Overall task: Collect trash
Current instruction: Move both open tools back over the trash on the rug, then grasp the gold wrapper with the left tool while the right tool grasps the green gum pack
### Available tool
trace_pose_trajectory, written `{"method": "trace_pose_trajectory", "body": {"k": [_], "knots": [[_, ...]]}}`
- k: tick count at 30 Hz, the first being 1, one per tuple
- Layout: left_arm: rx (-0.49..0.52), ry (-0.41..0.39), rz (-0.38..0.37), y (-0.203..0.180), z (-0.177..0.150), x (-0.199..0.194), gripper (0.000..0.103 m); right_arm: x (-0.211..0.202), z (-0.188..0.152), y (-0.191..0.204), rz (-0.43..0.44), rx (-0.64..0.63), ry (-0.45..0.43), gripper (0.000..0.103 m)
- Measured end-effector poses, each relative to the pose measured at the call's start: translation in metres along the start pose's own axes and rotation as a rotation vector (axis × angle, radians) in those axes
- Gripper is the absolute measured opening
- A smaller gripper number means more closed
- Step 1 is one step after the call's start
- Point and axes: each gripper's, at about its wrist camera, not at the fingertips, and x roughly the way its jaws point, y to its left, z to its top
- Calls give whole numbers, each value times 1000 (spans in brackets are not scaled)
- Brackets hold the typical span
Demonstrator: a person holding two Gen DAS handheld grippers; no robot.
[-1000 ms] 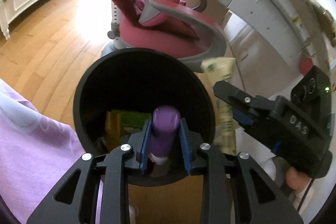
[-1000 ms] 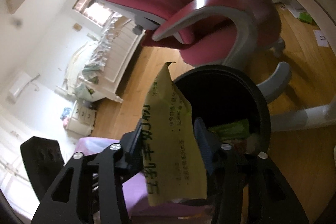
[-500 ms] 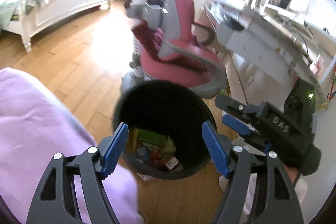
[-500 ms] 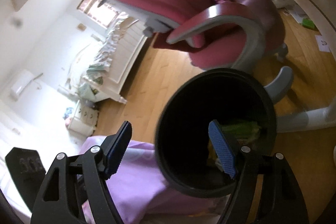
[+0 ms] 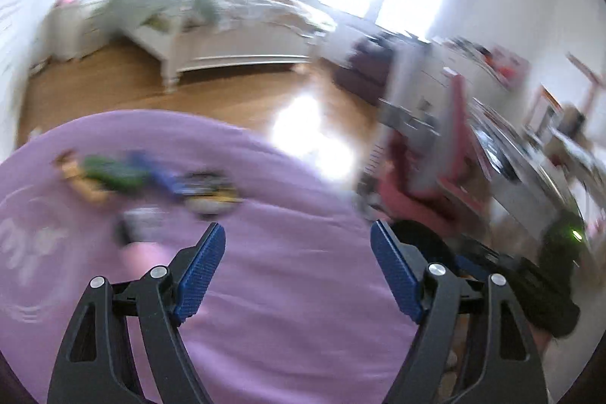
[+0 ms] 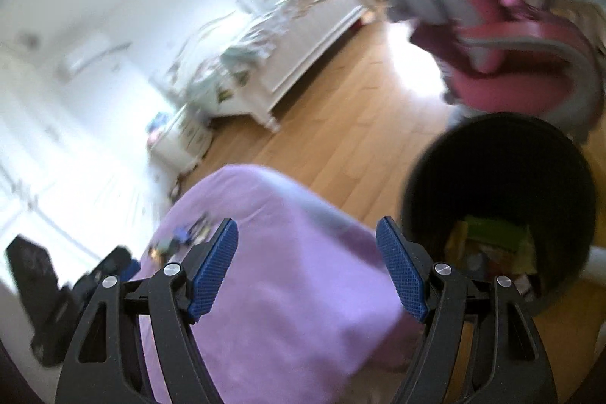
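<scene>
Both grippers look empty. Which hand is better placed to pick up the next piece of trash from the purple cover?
Left, probably. The open left gripper faces the blurred trash pile on the purple cover. The open right gripper is beside the black bin, with the pile small and far left.

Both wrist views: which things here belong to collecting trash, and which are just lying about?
Job:
- black bin, trash inside
- blurred litter on purple cover
- left hand-held gripper and right hand-held gripper, both open, empty

Lying about:
- pink chair
- white bed
</scene>
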Motion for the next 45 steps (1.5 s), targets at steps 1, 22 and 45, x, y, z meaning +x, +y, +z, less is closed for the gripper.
{"method": "trace_pose_trajectory", "body": {"k": [1,22,45], "knots": [[-24,5,28,15,3,0,78,5,-2,14,12,-41,15,75],[-172,99,296,167,39,65,18,148,-34,240,114,-743,218,69],[-288,72,115,212,29,43,3,286,-56,306,139,-824,515,34]]}}
